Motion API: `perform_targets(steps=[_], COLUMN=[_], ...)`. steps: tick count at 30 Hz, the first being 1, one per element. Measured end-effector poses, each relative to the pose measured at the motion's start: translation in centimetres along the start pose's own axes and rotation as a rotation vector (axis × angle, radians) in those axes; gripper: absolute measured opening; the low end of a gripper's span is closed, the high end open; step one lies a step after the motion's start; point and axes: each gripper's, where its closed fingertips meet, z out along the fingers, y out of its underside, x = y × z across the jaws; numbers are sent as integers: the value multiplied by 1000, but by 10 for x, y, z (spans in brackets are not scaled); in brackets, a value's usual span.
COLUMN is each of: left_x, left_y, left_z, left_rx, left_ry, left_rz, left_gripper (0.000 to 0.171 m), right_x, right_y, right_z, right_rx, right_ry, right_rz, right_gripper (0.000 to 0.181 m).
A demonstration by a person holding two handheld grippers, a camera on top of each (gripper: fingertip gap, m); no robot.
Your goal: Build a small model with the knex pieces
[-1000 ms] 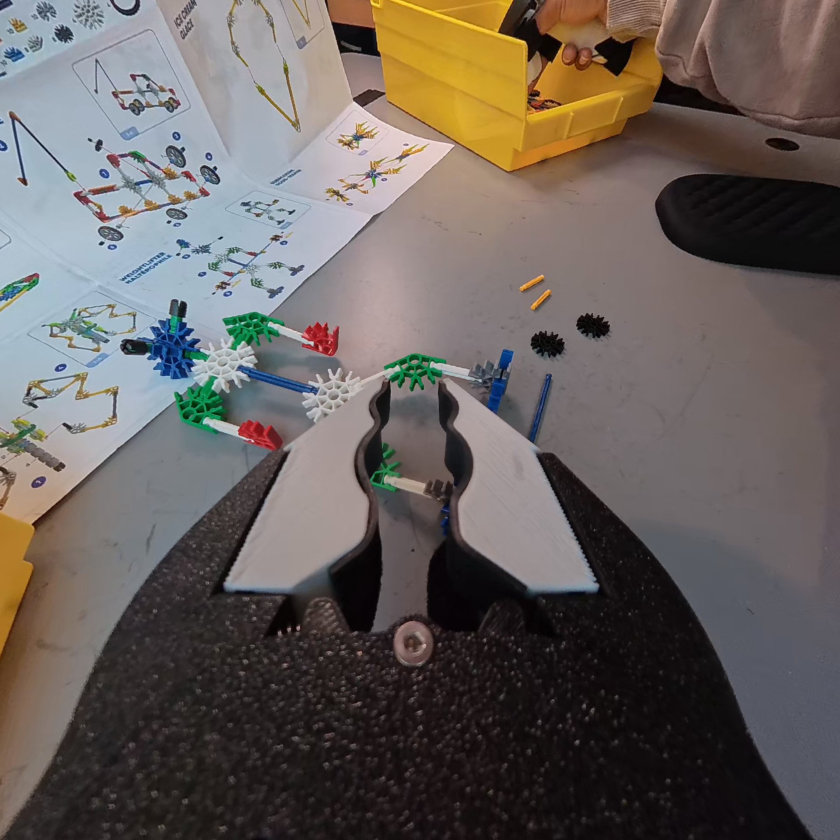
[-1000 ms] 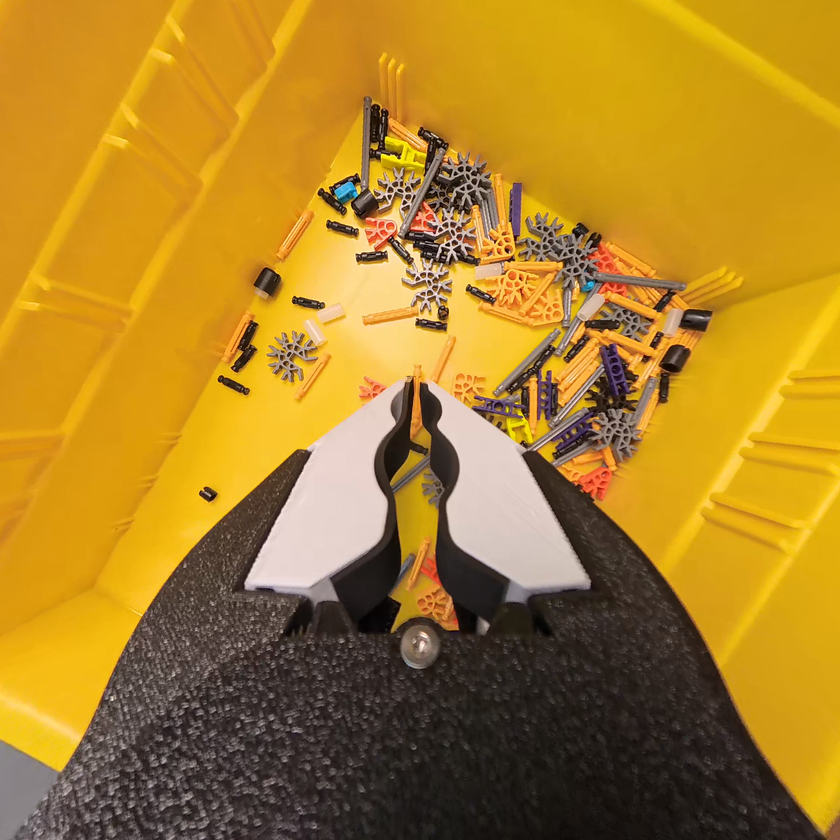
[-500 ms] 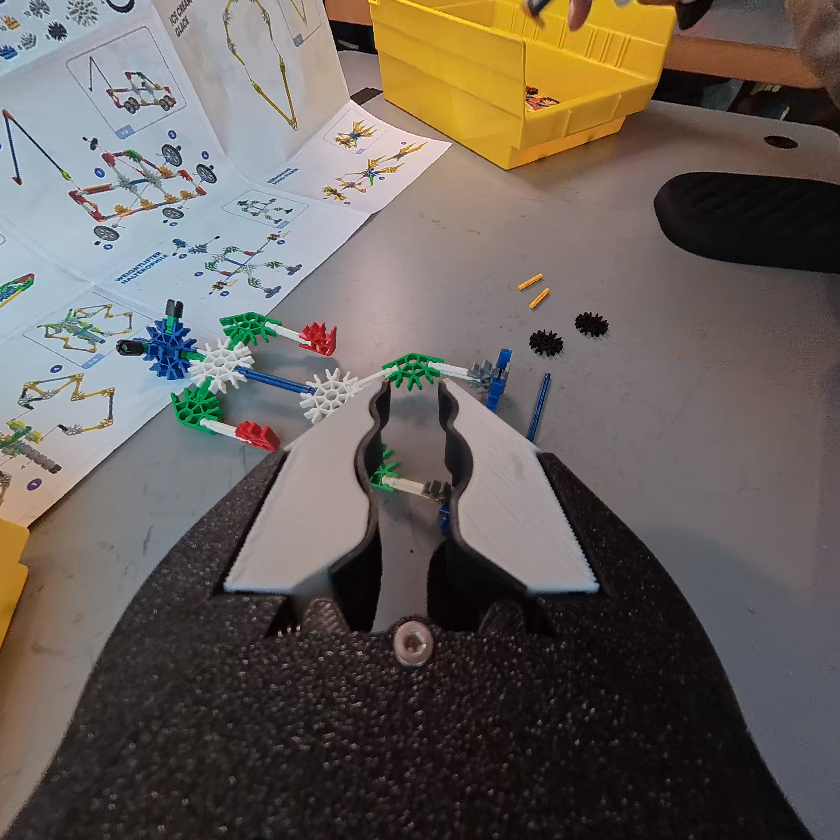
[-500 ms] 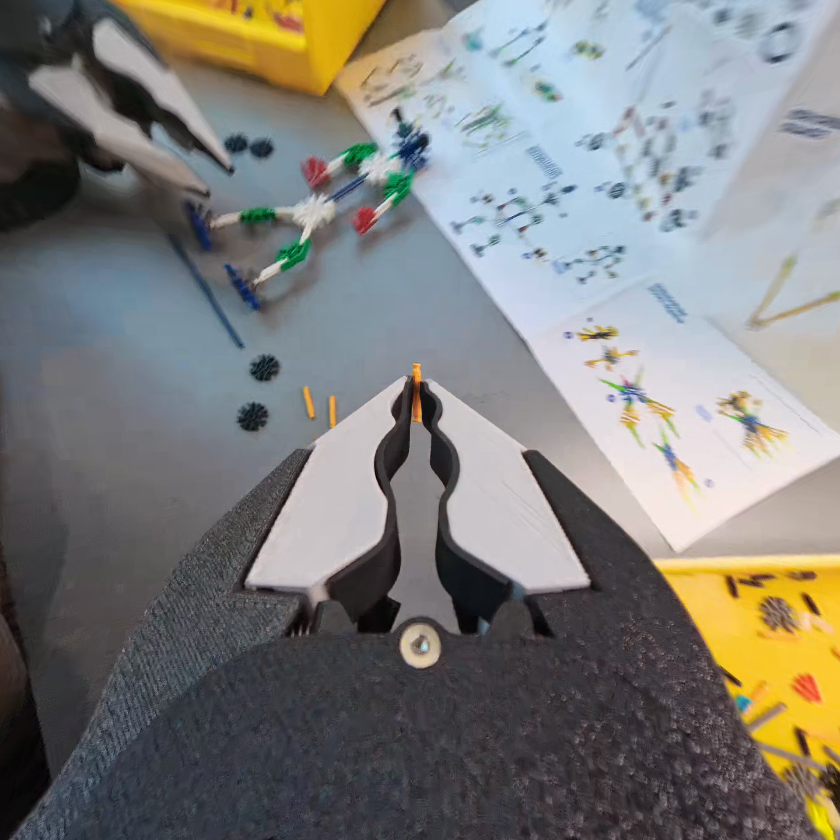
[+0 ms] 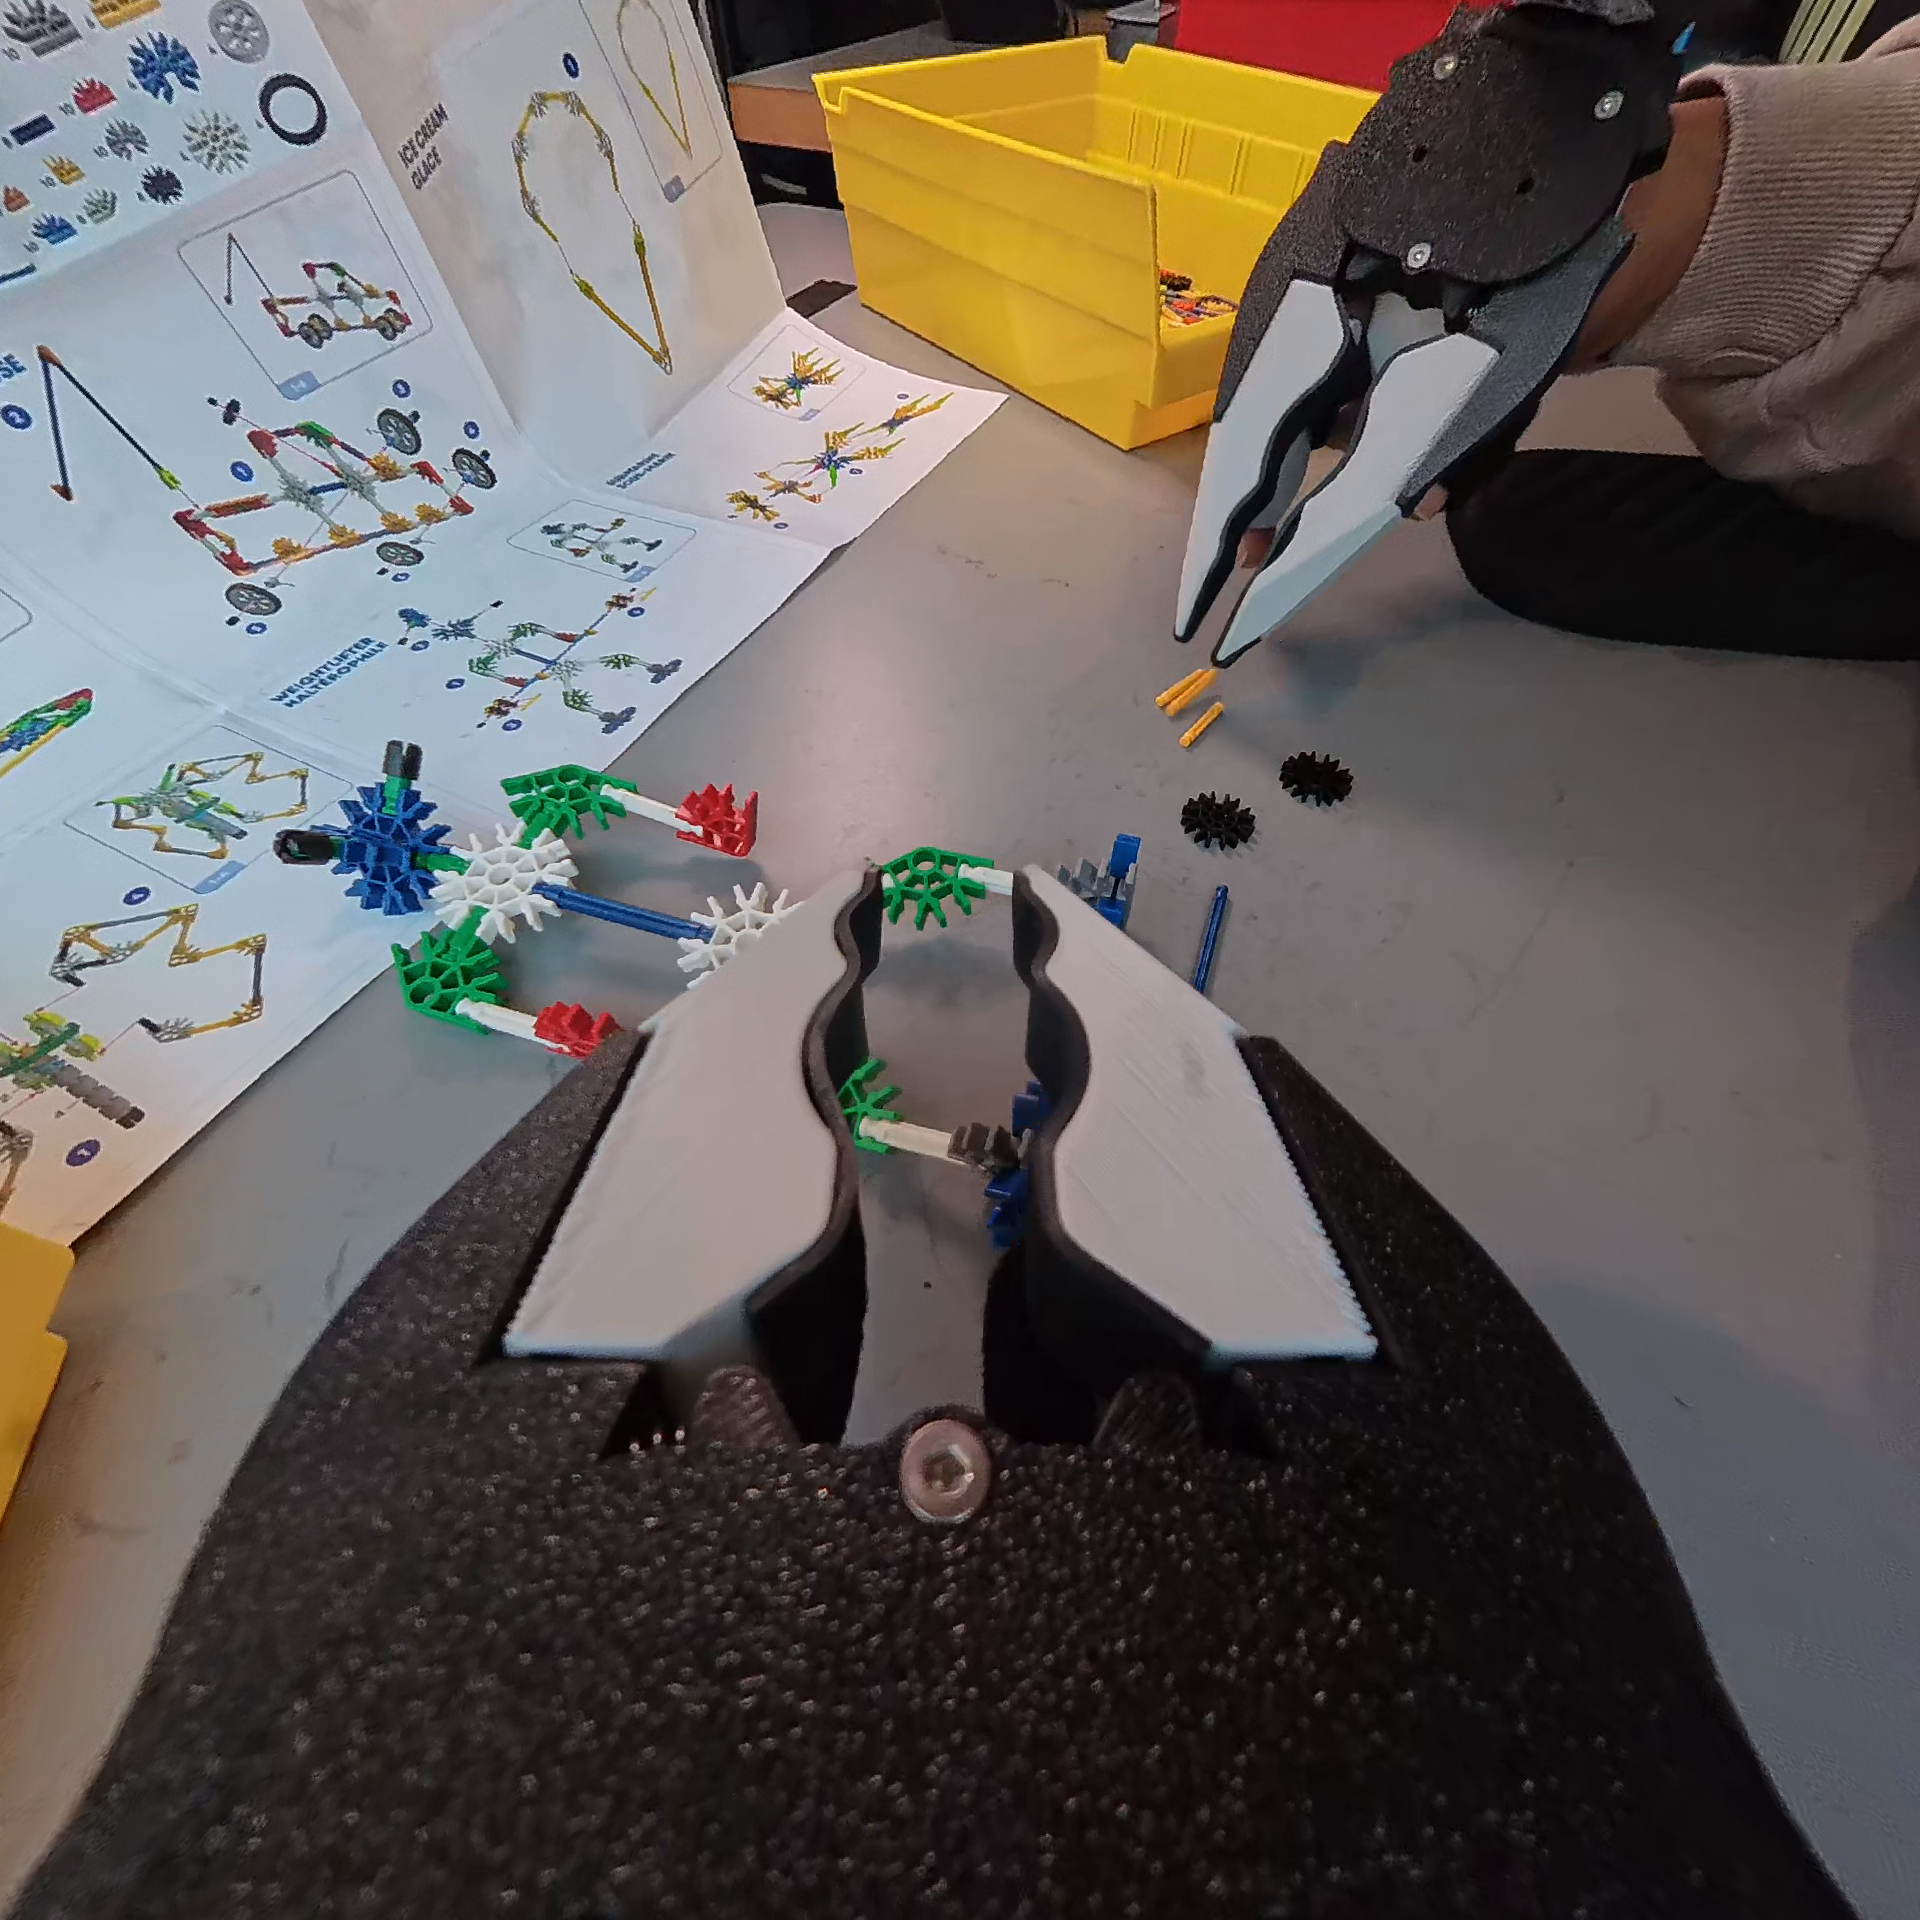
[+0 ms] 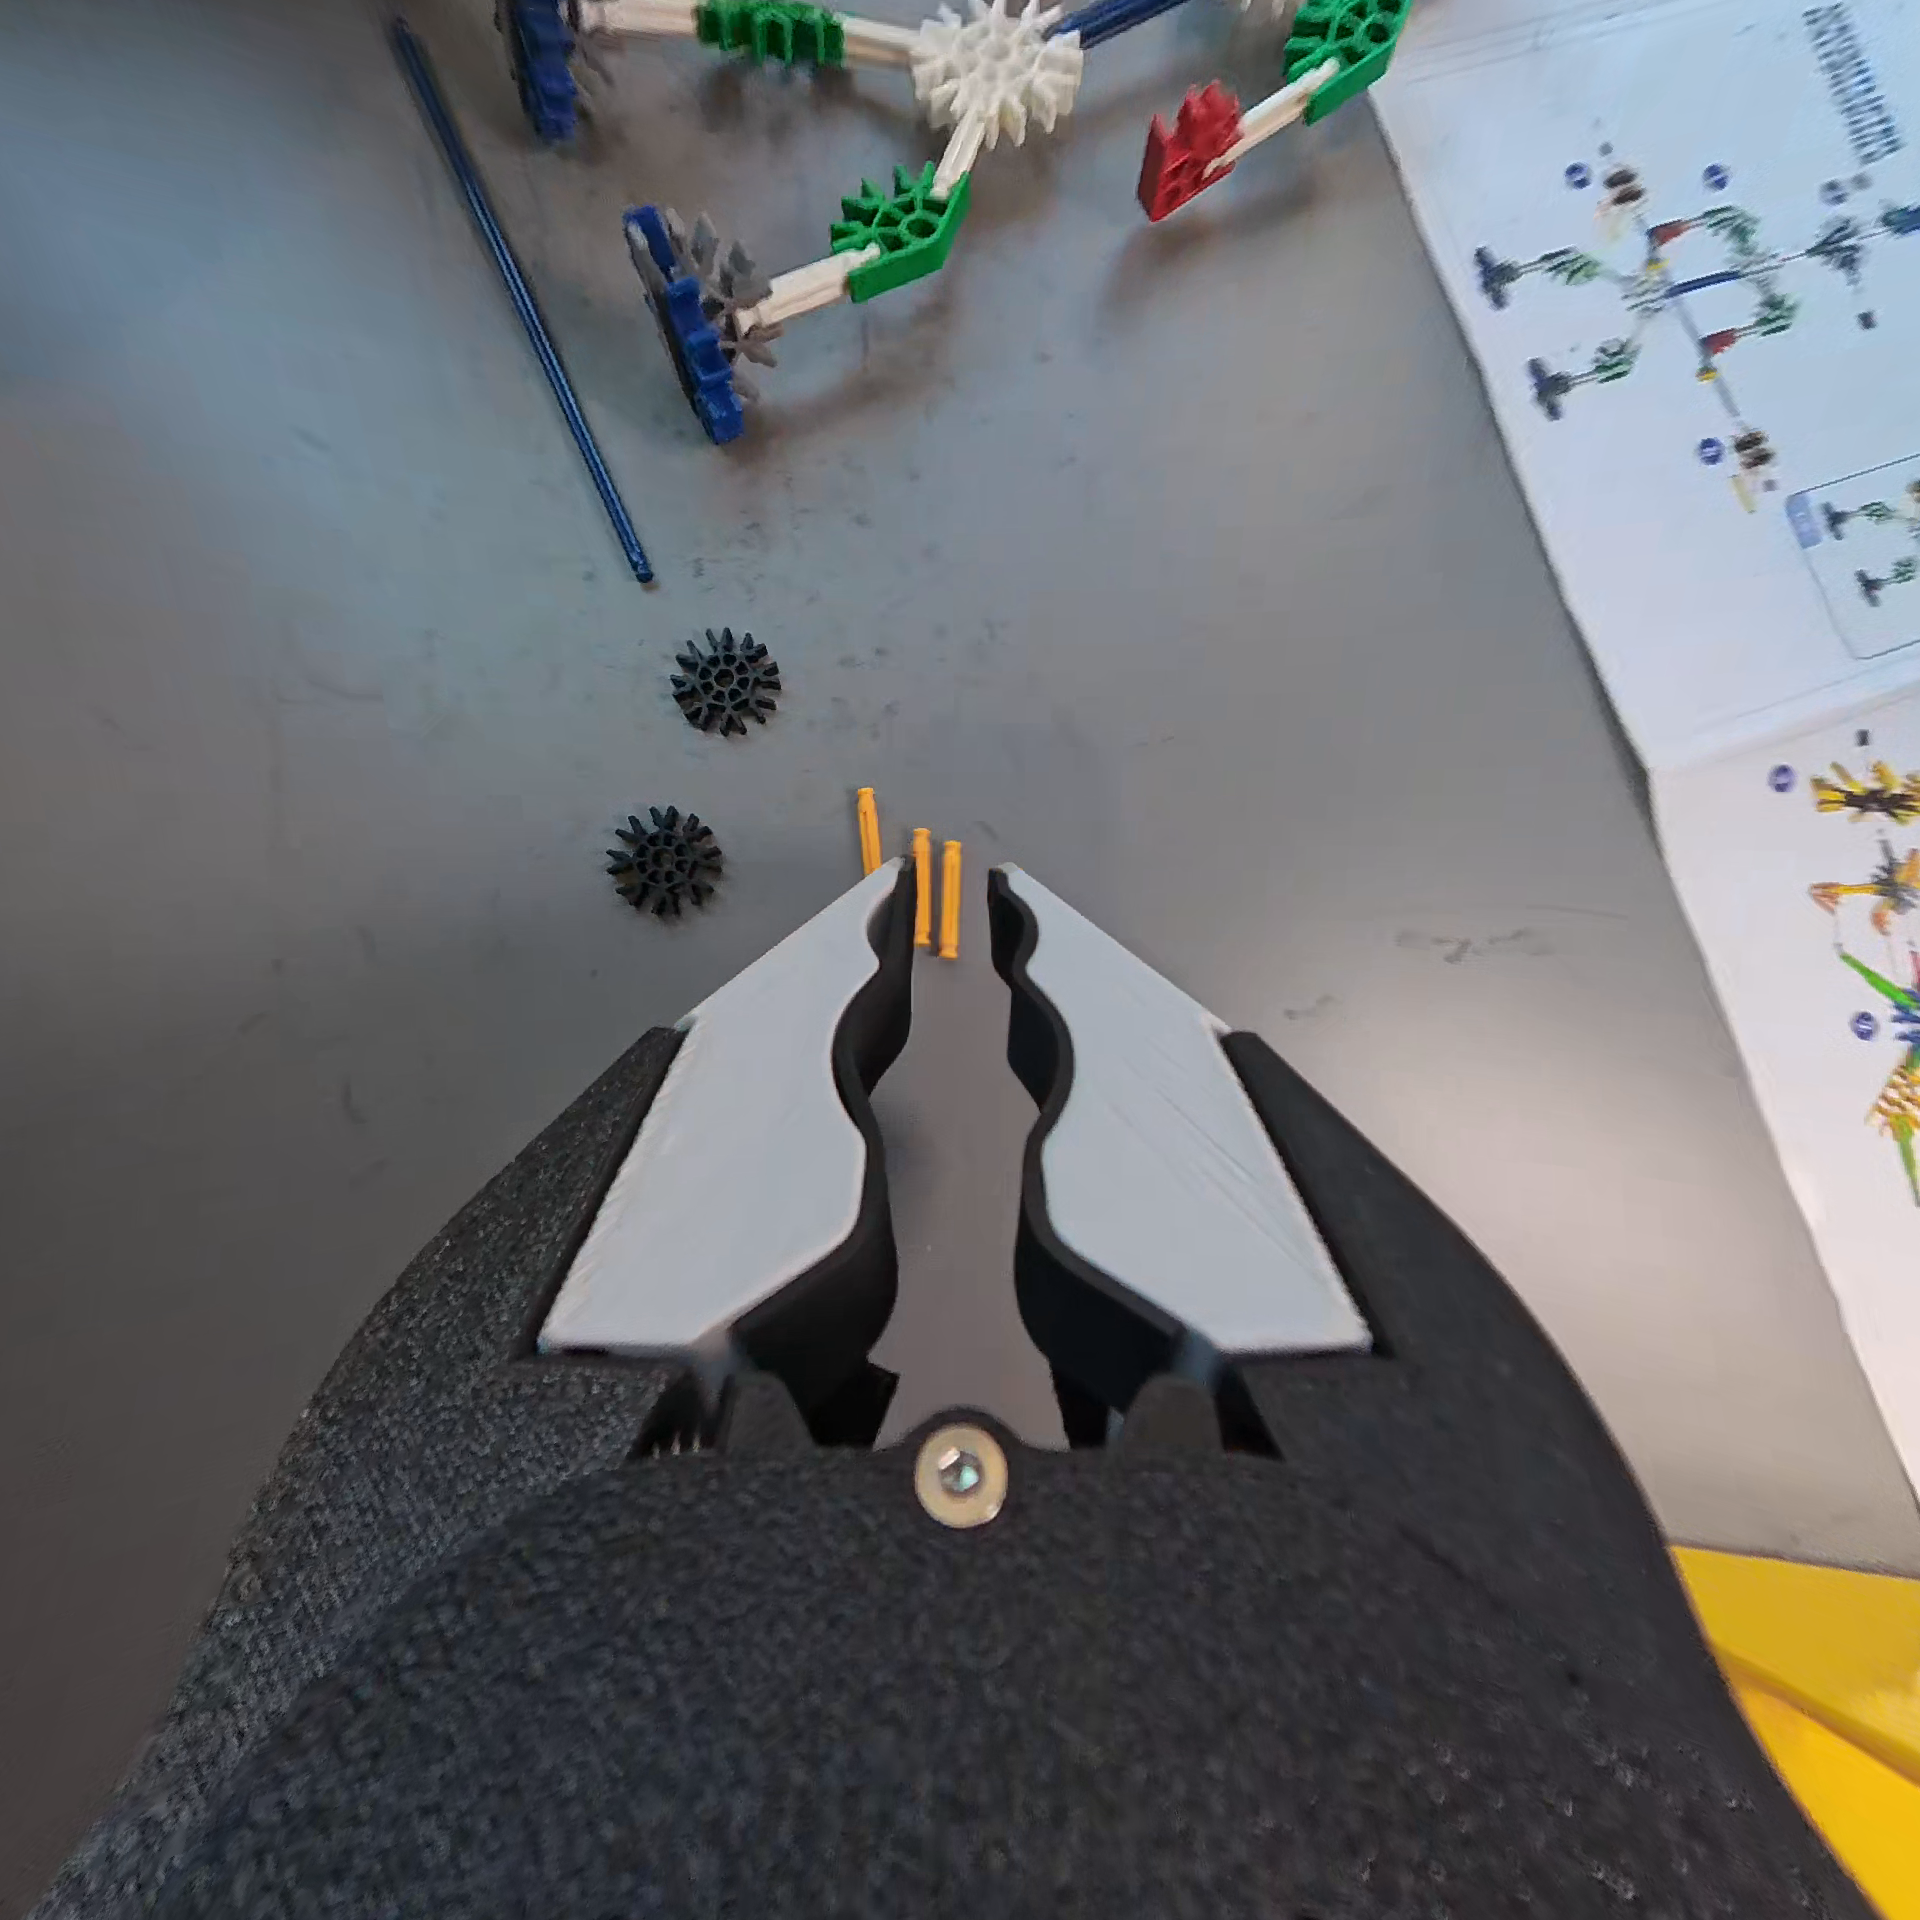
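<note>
A rod-and-connector model (image 5: 499, 883) with green, white, blue and red pieces lies on the grey table. My left gripper (image 5: 940, 883) is open and empty just above the model's right end. A green connector (image 5: 930, 883) sits between its fingertips, and a white rod (image 5: 914, 1132) spans the gap lower down. My right gripper (image 6: 945, 878) is open and empty, low over the table. Two short orange rods (image 6: 935, 894) lie between its fingertips and a third (image 6: 868, 826) lies just to the left. The right gripper also shows in the left wrist view (image 5: 1210, 649), above the orange rods (image 5: 1184, 691).
Two black gear connectors (image 6: 725, 681) (image 6: 665, 860) and a thin blue rod (image 6: 520, 301) lie near the orange rods. A printed instruction sheet (image 5: 364, 468) covers the left side. A yellow parts bin (image 5: 997, 208) stands at the back, and a black pad (image 5: 1662, 561) lies beside a person's sleeve (image 5: 1797, 260). Tip to tip, the grippers are about 20 cm apart.
My right gripper left the yellow bin shut on an orange rod, came down over the table, opened, and the rod now lies beside the two others. My left gripper stayed put.
</note>
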Motion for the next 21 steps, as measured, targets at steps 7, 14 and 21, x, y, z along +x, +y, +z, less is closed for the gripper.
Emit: perform_targets(steps=[7,14,21], left_x=[11,17,9], left_y=[-13,-21,-21], left_z=[-6,-8,-9], left_rx=[76,111,134], left_ry=[91,124,101], left_rz=[-66,-74,-99], left_gripper=[36,59,69], right_x=[147,266,295], right_y=[-28,130,206], right_z=[-161,-186,-146], right_rx=[311,-70,-209], right_ry=[535,742,725], right_rz=[322,753,952], right_gripper=[13,21,9])
